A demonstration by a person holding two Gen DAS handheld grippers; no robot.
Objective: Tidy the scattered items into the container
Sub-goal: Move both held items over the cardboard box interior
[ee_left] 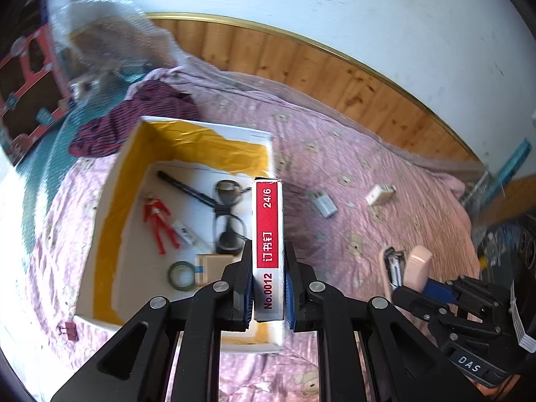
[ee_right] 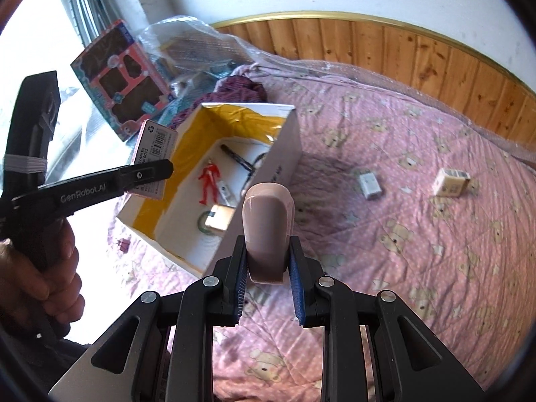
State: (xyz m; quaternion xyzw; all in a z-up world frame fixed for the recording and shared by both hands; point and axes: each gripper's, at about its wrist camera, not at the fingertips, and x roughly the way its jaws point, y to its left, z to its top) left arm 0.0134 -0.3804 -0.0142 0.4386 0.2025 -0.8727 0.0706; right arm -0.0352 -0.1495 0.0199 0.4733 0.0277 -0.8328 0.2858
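My left gripper (ee_left: 268,268) is shut on a red-and-white staple box (ee_left: 268,244), held above the near right rim of the white container with yellow lining (ee_left: 110,207). Inside lie a pen (ee_left: 187,187), a red figure (ee_left: 159,221), glasses (ee_left: 229,221), a green tape roll (ee_left: 182,276) and a small carton (ee_left: 211,264). My right gripper (ee_right: 267,244) is shut on a pink stapler (ee_right: 268,221), just right of the container's outer wall (ee_right: 284,154). In the right wrist view, the left gripper (ee_right: 150,171) holds the staple box (ee_right: 154,154) over the container's left side.
On the pink bedspread, right of the container, lie a white adapter (ee_right: 370,184) and a small cream box (ee_right: 450,182). A binder clip (ee_right: 122,244) sits near its left corner. Behind are striped cloth (ee_left: 134,124), a toy package (ee_right: 124,80), a plastic bag and the wooden headboard (ee_right: 402,50).
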